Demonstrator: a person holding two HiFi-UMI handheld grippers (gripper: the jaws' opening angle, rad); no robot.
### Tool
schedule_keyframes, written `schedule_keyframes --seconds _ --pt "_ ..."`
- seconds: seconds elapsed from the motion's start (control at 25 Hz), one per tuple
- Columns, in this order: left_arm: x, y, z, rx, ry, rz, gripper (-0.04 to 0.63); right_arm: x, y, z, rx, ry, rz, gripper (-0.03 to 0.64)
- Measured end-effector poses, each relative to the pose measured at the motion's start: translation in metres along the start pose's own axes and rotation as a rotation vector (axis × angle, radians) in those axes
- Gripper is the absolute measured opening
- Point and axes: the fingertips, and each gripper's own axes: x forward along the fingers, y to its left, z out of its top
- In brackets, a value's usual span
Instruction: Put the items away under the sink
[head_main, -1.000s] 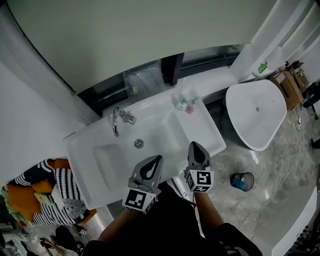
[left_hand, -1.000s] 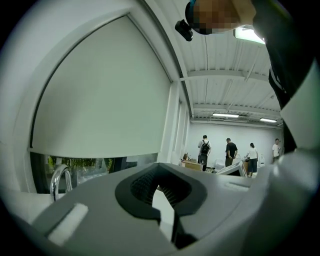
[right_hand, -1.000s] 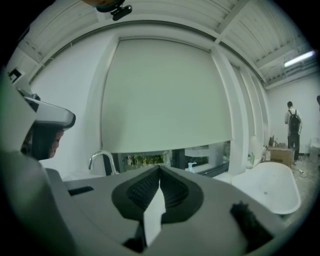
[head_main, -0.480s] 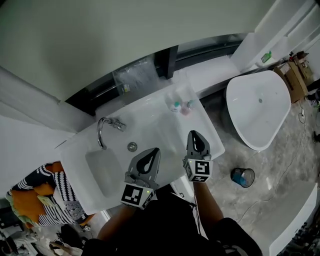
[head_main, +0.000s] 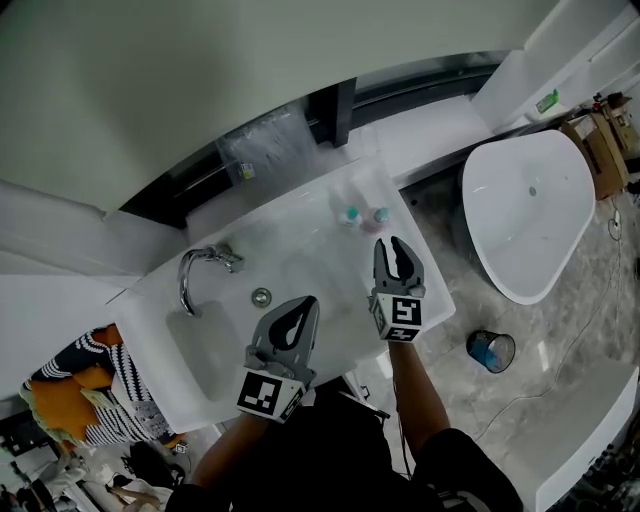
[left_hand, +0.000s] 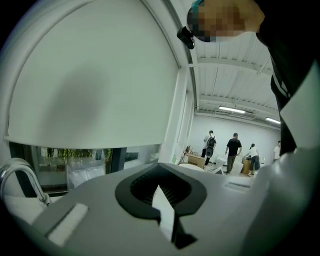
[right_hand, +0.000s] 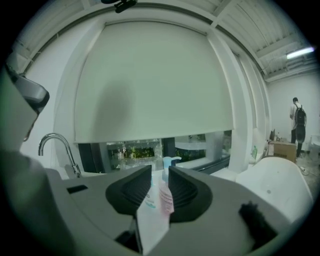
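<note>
The right claw (head_main: 391, 244), its jaws just opened and still empty, faces two close-set bottles (head_main: 351, 213) at the worktop's (head_main: 310, 235) back right corner. Closing on one could topple the other. The left claw (head_main: 311, 302) is clenched on nothing.

White sink counter (head_main: 310, 250) carries faucet (head_main: 195, 275); two pump bottles (head_main: 351, 214).

Bathroom showroom: sink (head_main: 312, 262); freestanding bathtub (head_main: 530, 215)

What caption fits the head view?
Right gripper, jaws just opened with nothing between, points at two bottles on the sink counter.
</note>
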Motion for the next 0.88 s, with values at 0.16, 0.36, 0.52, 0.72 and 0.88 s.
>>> schedule_keyframes --seconds 0.16,0.36,0.52,0.72,0.88 --pt "0.010 0.003 -0.006 -0.007 0.017 0.001 0.008 0.020 -0.007 -0.004 -0.002 -0.002 0.016 0.127" --pt "0.014 0.012 -0.016 -0.024 0.041 0.017 0.009 0.044 -0.012 -0.006 0.006 0.000 0.026 0.147" --pt "0.013 0.019 -0.019 -0.025 0.050 0.037 0.009 0.057 -0.016 -0.008 0.015 0.008 0.024 0.153" --pt "0.013 0.024 -0.022 -0.031 0.060 0.051 0.009 0.070 -0.019 -0.012 0.006 0.019 0.029 0.153" --pt "0.009 0.027 -0.024 -0.033 0.065 0.065 0.008 0.076 -0.020 -0.014 -0.001 0.023 0.029 0.153"
